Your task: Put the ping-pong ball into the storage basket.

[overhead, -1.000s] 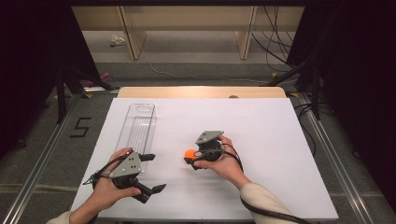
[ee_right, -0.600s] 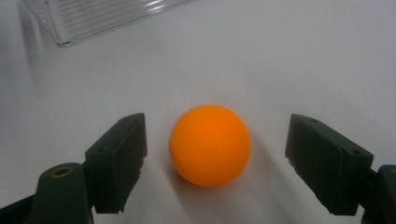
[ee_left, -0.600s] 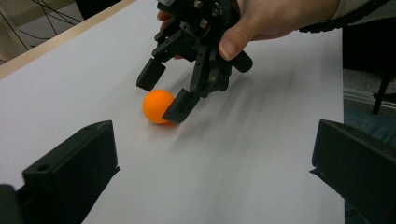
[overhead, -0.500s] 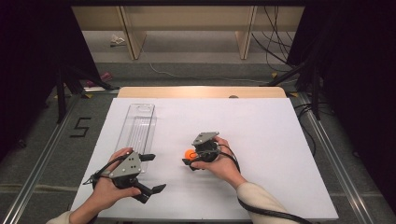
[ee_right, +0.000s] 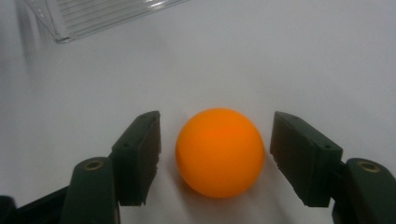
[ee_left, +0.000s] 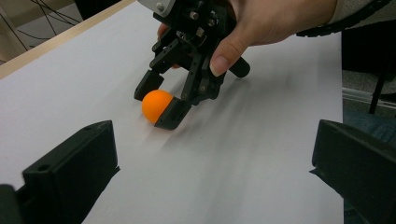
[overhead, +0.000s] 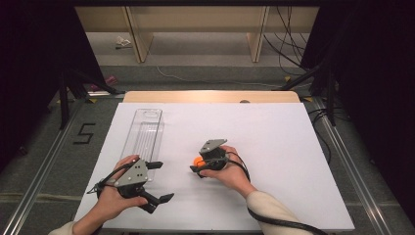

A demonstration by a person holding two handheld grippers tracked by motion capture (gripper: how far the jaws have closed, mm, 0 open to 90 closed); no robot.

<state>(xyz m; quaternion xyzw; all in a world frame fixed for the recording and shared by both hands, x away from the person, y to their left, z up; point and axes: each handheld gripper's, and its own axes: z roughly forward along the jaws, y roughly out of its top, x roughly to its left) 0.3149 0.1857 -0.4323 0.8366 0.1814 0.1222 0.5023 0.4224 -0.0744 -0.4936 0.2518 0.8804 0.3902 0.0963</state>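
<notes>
Closing jaws of the right gripper (ee_right: 215,154) flank, without touching, a smooth, round orange ball (ee_right: 219,151).

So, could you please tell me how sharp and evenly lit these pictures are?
High view: the white table is bright, its surroundings dark. Left gripper view: soft smear around the orange ball. Right gripper view: ball fairly crisp, clear tray blurred at the top.

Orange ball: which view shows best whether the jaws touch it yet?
The right gripper view: the orange ball sits large between the closing right gripper, gaps visible either side. The left gripper view shows it side-on, one jaw overlapping. The high view shows a small dot.
</notes>
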